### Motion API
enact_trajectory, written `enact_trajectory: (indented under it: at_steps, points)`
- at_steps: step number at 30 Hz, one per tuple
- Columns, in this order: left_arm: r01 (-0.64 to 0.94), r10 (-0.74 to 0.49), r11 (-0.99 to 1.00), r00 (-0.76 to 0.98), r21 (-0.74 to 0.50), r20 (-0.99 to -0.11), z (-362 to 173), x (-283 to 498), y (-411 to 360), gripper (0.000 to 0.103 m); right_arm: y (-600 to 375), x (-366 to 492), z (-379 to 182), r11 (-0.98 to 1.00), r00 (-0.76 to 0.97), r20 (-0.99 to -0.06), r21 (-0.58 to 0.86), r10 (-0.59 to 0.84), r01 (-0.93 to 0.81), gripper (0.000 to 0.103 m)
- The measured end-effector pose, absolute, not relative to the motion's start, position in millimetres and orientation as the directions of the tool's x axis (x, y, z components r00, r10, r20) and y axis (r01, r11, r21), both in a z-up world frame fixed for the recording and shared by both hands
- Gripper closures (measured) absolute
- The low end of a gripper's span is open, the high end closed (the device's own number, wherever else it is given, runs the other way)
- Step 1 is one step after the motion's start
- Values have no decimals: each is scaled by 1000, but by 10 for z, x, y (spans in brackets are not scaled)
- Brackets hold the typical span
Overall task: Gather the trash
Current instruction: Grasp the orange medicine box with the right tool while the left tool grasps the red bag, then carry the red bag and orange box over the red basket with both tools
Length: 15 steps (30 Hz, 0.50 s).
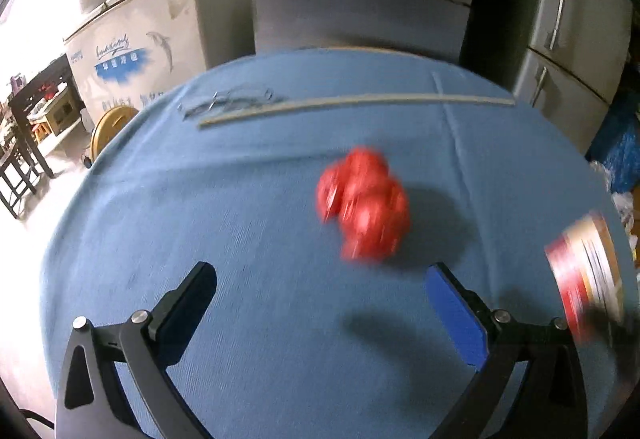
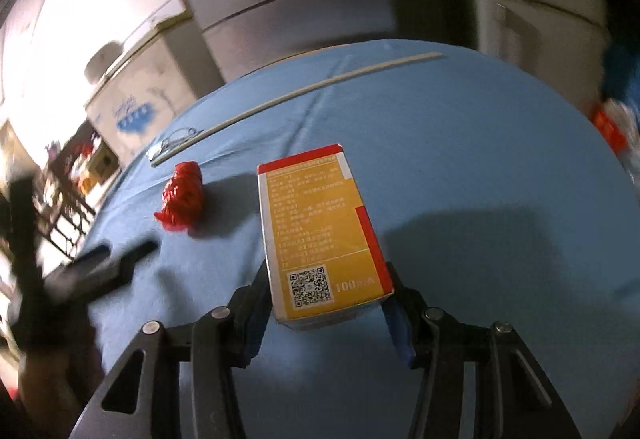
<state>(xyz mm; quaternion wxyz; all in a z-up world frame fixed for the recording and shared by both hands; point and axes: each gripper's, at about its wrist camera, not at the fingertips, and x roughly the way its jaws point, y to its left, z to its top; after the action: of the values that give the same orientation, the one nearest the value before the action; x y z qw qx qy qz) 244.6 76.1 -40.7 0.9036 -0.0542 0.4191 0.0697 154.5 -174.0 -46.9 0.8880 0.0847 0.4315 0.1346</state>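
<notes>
- In the left wrist view, the left tool (image 1: 320, 279) fills the lower part of the frame with its two fingers spread wide apart and nothing between them, above the blue-covered tabletop (image 1: 240, 231).
- A crumpled red wrapper (image 1: 363, 203), blurred, lies on the cloth just above the gap between the fingers, right of centre.
- A long pale stick (image 1: 356, 101) stretches across the upper part of the cloth, with a thin wire tangle (image 1: 228, 101) at its left end.
- At the right edge of that frame a red-and-yellow box (image 1: 586, 275) shows, blurred.
- In the right wrist view, the other tool appears as a dark blurred shape at the left edge.
- The red wrapper (image 2: 182, 197) sits on the tabletop (image 2: 480, 167) left of centre, near the box but apart from it.
- The pale stick (image 2: 296, 97) runs from centre left to the upper right.
- The right tool (image 2: 328, 303) is clamped on the box (image 2: 320, 235) at bottom centre, one finger at each side of its near end; the yellow face with printed text and a QR code points up.
</notes>
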Motion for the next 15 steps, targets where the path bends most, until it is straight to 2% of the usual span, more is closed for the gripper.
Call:
enact_trajectory:
  at_steps: [6,7,8,9,10,12,15]
  points:
    - [-163,124,986,537,41,-834,-658,3157,633,0,-2032,1258,-383,949,617,-726,294,302,-118,49]
    - [-153,115,987,525,39,-843,-706,3192,622,4,-2045,1241,-365,948,623,-722,294,301,-117,49]
    - [-139,86,990,522,15,-849,-739,3209,620,22,-2044,1231,-345,950,629,-718,290,299,-120,49]
    - [-134,56,991,546,-21,-836,-715,3169,631,35,-2030,1225,-322,952,635,-714,282,294,-123,49]
    - [-132,63,991,546,-11,-835,-676,3124,618,57,-2022,1226,-300,953,642,-709,277,291,-125,49]
    - [-109,-15,990,540,-88,-842,-637,3020,643,57,-1989,1234,-299,951,645,-704,281,296,-130,49]
    - [-100,-21,991,567,-94,-823,-555,2784,643,57,-1886,1253,-300,948,648,-697,280,308,-150,49]
